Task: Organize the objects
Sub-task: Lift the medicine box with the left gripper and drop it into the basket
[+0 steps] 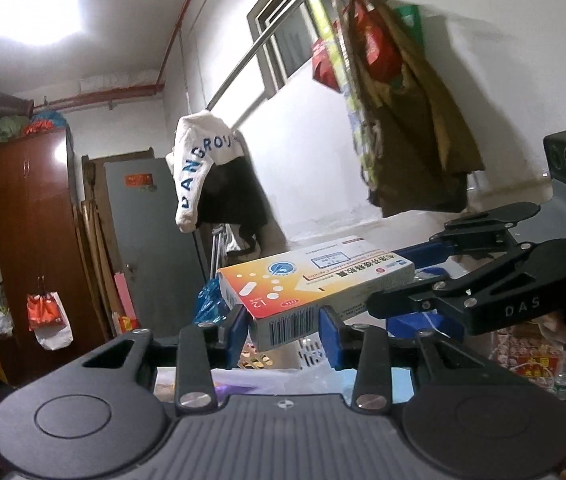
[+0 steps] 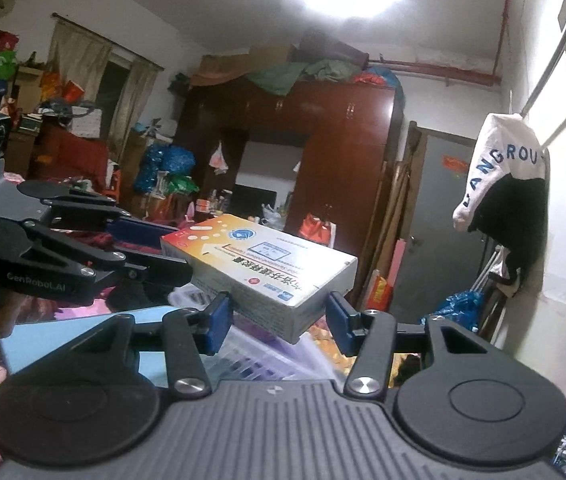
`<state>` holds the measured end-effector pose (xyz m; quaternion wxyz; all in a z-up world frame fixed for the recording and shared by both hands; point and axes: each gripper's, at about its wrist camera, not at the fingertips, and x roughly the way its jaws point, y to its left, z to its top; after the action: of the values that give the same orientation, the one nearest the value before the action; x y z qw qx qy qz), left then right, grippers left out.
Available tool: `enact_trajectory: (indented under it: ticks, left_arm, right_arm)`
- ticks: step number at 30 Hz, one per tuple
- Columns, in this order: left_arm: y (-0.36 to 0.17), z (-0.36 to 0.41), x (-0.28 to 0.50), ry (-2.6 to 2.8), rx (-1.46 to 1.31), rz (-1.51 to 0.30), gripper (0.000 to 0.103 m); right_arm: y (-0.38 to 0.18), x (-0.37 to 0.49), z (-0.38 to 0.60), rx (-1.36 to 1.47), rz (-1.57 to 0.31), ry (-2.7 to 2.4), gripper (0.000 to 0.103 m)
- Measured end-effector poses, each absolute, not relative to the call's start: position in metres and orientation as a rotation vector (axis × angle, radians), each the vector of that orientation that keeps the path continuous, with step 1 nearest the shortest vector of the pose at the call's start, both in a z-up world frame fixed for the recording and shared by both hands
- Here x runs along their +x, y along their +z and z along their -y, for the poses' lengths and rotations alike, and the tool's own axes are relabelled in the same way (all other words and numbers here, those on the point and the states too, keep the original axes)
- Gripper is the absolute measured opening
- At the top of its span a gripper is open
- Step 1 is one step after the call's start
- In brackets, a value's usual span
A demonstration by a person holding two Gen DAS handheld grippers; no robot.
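A white and orange medicine box (image 1: 315, 284) is held in the air between both grippers. My left gripper (image 1: 285, 330) has its blue pads on either side of the box's barcode end, touching or nearly so. My right gripper (image 2: 279, 320) has its blue pads around the other end of the box (image 2: 259, 264), with a small gap on the right side. In the left wrist view the right gripper (image 1: 407, 280) reaches in from the right to the box's far end. In the right wrist view the left gripper (image 2: 163, 252) reaches in from the left.
A white basket (image 1: 315, 354) and a light blue surface (image 2: 79, 336) lie below the box. A white sock (image 1: 199, 168) and bags (image 1: 399, 100) hang from a rail by the wall. A brown wardrobe (image 2: 323, 152) and a grey door (image 1: 151, 232) stand behind.
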<state>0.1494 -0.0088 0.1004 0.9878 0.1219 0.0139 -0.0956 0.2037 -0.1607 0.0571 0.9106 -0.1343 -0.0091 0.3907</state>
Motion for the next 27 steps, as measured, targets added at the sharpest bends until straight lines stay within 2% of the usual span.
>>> enact_trajectory:
  ticks: [14,27]
  left_arm:
    - [0.076,-0.010,0.272,-0.157,0.208,-0.241,0.043]
    - [0.061,-0.026,0.314,-0.131,0.153,-0.401,0.043]
  right_arm:
    - [0.026,0.301,0.132,-0.243,-0.212,0.758,0.052]
    - [0.014,0.332,0.124,-0.239,-0.388,0.720,0.051]
